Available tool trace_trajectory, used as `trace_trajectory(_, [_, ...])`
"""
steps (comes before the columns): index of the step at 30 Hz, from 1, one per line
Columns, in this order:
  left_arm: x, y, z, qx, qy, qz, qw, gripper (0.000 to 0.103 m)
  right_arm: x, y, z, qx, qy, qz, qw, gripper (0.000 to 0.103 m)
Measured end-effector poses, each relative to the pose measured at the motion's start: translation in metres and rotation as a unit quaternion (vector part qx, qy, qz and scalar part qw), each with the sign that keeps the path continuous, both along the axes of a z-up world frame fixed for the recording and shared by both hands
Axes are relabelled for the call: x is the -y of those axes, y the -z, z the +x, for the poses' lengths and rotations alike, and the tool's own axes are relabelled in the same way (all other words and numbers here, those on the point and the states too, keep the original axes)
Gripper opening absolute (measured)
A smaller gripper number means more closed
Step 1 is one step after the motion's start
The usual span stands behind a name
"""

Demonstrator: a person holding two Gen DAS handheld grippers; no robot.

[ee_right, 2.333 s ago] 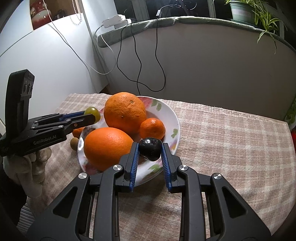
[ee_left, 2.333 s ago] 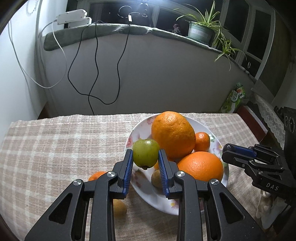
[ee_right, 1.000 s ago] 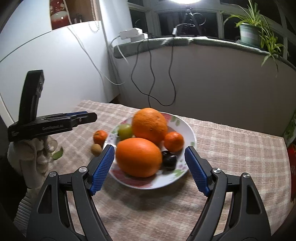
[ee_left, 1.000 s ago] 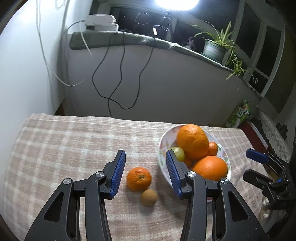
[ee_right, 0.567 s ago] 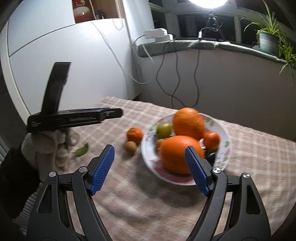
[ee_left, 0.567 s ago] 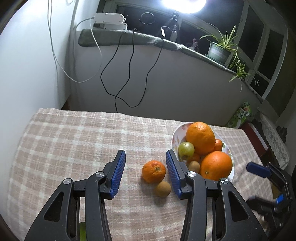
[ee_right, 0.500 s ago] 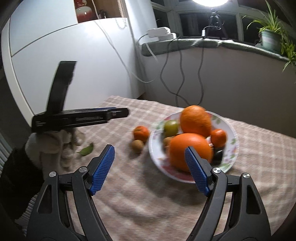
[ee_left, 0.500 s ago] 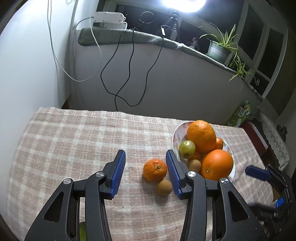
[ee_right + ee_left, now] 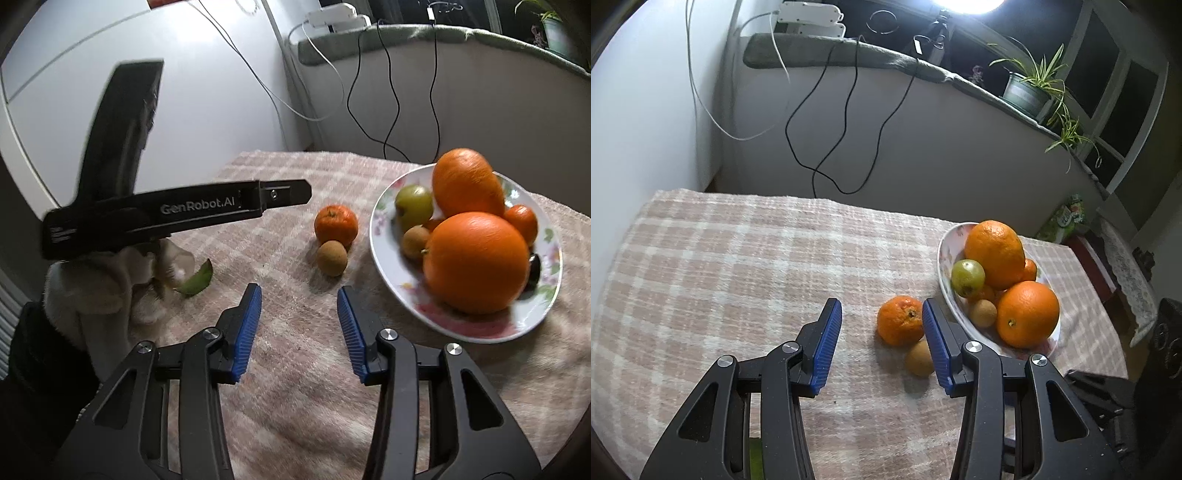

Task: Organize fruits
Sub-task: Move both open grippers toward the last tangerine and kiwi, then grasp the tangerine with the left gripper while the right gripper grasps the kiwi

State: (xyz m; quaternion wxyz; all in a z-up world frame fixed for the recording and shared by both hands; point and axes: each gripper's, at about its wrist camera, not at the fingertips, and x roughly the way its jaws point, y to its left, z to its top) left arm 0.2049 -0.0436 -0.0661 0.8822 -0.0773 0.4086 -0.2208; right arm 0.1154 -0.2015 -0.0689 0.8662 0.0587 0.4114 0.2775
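Showing: two hand-held black grippers with blue ribbed pads over a desk [image 9: 738, 266] covered by a beige-and-white checked cloth.
Left gripper [image 9: 882, 341]: jaws apart, nothing between the pads; bare cloth lies in the gap.
Right gripper [image 9: 300, 326]: jaws closing, nothing between them; the view is motion-blurred.
Small orange mandarin [image 9: 900, 320]: on the cloth just ahead of the left jaws, close beside the tip of their right-hand pad; ahead of the right jaws as well [image 9: 336, 225].
Small brown round kiwi-like fruit [image 9: 918, 357]: touching the mandarin on its near side, partly hidden behind the right-hand pad of the left jaws; directly ahead of the right jaws [image 9: 332, 257].
White floral-print plate [image 9: 476, 326]: ahead and to the right of both pairs of jaws, apart from the two loose fruits.
Plate contents: two large oranges [image 9: 476, 262], a green round fruit [image 9: 414, 206], a second brown fruit [image 9: 415, 242], a small mandarin [image 9: 521, 223] and a dark fruit [image 9: 534, 269] at the far edge.
Green leaf [image 9: 195, 282]: on the cloth left of the right jaws, beside the light-gloved hand [image 9: 103, 291] carrying the left gripper.
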Motion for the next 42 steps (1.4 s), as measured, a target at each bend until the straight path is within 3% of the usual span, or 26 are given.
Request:
trace_trajectory(4, [-0.005, 0.007, 0.005, -0.015, 0.004, -0.023, 0.9996, 0.040, -0.009, 0.009, 0.008, -0.014, 0.015, -0.010, 1.000, 0.037])
trace_trajectory(17, [0.002, 0.018, 0.008, -0.032, 0.044, -0.037, 0.9978, 0.039, -0.018, 0.025, 0.031, -0.028, 0.043, -0.043, 0.998, 0.036])
trace_trajectory(40, [0.013, 0.029, 0.021, -0.045, 0.067, -0.024, 0.9964, 0.039, -0.033, 0.025, 0.041, -0.013, 0.046, -0.070, 0.996, 0.032])
trace_trajectory(42, [0.013, 0.029, 0.020, -0.041, 0.071, -0.025, 0.9963, 0.034, -0.035, 0.024, 0.041, -0.010, 0.046, -0.076, 0.996, 0.032])
